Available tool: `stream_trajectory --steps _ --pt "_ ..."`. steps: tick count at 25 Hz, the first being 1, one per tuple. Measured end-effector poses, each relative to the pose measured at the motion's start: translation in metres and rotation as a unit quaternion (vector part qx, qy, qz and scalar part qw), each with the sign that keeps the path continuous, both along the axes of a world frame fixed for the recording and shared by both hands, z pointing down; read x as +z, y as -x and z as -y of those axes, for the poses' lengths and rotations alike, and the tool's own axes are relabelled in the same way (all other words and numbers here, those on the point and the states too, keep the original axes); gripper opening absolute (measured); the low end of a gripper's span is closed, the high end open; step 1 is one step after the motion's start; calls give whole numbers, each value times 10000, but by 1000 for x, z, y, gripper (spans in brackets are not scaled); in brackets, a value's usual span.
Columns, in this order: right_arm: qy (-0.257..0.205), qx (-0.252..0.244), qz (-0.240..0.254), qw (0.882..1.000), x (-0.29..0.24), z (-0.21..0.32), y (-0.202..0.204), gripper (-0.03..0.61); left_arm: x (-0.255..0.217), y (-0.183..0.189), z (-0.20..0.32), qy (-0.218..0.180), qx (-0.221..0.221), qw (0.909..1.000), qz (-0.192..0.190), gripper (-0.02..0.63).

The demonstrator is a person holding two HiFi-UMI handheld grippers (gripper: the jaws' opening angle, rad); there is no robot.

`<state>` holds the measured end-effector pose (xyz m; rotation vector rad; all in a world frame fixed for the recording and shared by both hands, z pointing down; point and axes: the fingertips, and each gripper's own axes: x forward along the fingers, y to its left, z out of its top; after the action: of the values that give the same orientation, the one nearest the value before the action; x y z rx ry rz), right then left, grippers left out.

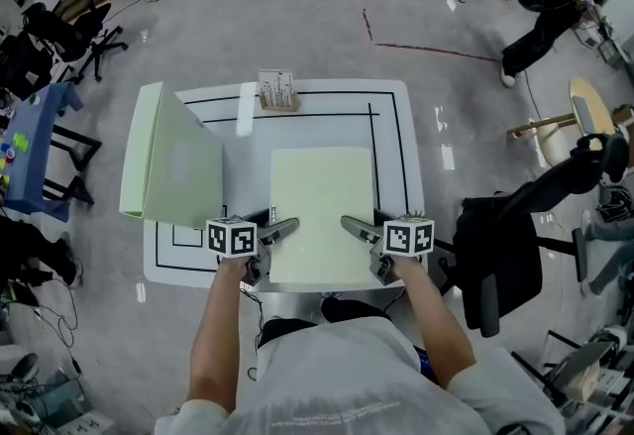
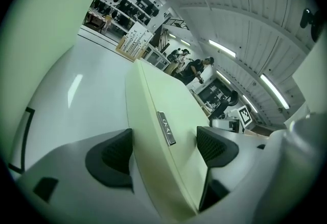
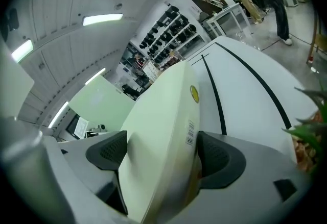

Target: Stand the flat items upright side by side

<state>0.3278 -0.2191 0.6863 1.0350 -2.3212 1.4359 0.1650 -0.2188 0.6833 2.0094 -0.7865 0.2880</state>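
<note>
A pale green flat folder (image 1: pixel 319 210) lies on the white table (image 1: pixel 396 126), its near edge by the table's front. A second green folder (image 1: pixel 178 165) stands upright at the left. My left gripper (image 1: pixel 282 228) is at the lying folder's near left corner and my right gripper (image 1: pixel 355 225) at its near right corner. In the left gripper view the folder's spine (image 2: pixel 163 116) runs between the jaws of the left gripper (image 2: pixel 163 151), with a gap at one pad. In the right gripper view the folder (image 3: pixel 163 110) fills the wide-set jaws of the right gripper (image 3: pixel 158 154).
A small wooden holder (image 1: pixel 277 91) stands at the table's far edge. Black tape lines mark the tabletop. A black office chair (image 1: pixel 515 245) is close on the right, a blue table (image 1: pixel 30 146) on the left. A person (image 1: pixel 555 7) walks at the far right.
</note>
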Motion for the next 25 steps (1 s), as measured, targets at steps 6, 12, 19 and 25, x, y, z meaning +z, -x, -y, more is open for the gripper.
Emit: stream_trajectory --steps 6,12,19,25 --pt "-570 -320 -76 9978 -12 -2 6 426 -7 4 -5 -380 -80 9992 -103 391" --pt "-1033 -524 -176 9931 -27 0 12 426 -19 10 -5 -738 -157 9971 -108 391" --pt "-1623 -871 -600 9811 -53 18 21 428 -47 17 12 -1440 -122 9892 225 391" --pt "-1948 -1173 -1013 9685 -70 32 22 428 -64 16 24 -1872 -57 9806 583 391"
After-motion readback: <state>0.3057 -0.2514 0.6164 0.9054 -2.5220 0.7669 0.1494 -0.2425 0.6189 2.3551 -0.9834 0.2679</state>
